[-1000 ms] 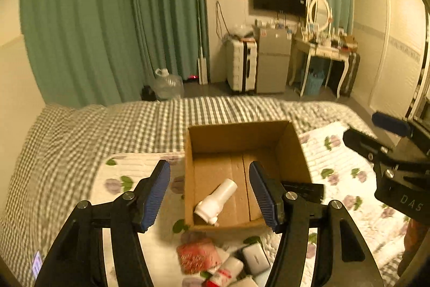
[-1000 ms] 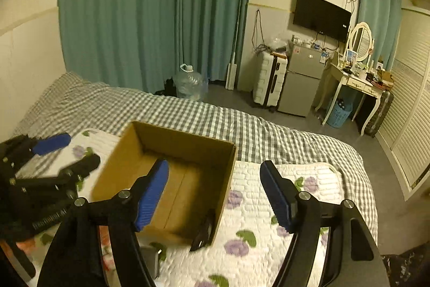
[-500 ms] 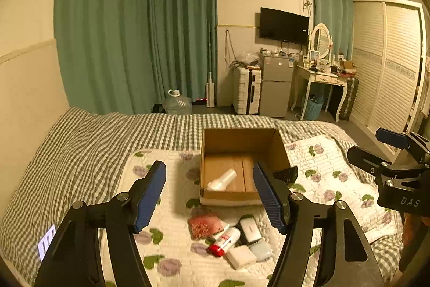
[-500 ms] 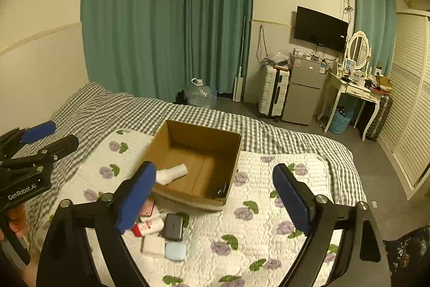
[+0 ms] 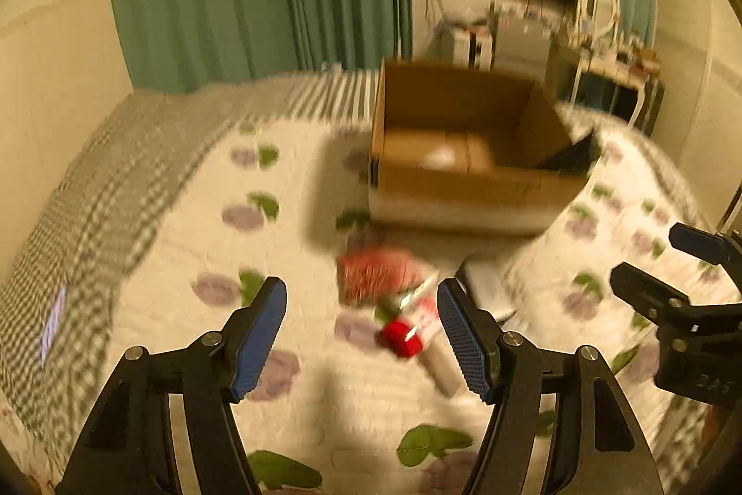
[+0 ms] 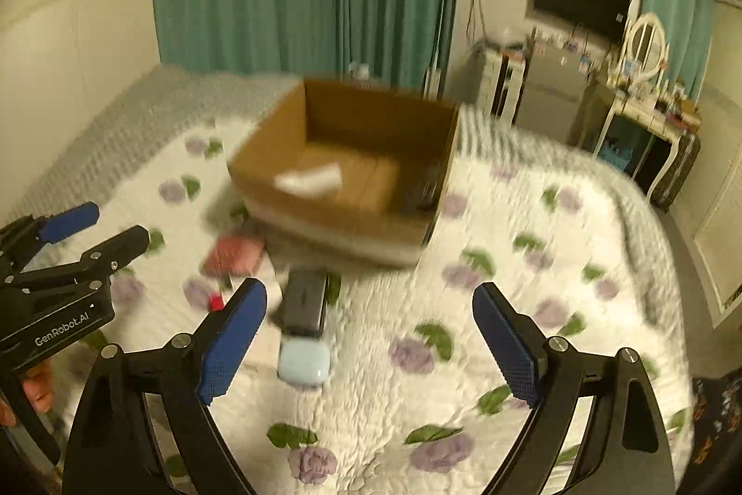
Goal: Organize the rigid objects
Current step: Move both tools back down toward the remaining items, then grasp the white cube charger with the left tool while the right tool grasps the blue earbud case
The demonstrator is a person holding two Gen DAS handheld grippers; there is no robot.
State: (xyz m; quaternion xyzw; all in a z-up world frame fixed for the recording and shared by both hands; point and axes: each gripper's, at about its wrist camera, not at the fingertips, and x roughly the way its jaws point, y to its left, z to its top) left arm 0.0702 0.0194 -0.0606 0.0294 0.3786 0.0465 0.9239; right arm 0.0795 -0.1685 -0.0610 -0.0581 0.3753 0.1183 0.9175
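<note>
We hold the left gripper [image 5: 361, 337] and right gripper [image 6: 368, 339] wide and empty over the loose pile at 12 o'clock, red-capped tube [image 5: 410, 330] and blue case [image 6: 303, 363], likely choosing one for the cardboard box [image 6: 343, 216] beyond.

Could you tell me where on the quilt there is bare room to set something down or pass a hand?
The quilt is bare right of the cardboard box, out to the bed's edge, and also left of the box toward the checked blanket. It is crowded just in front of the box: red packet, dark case, pale blue case, red-capped tube.
</note>
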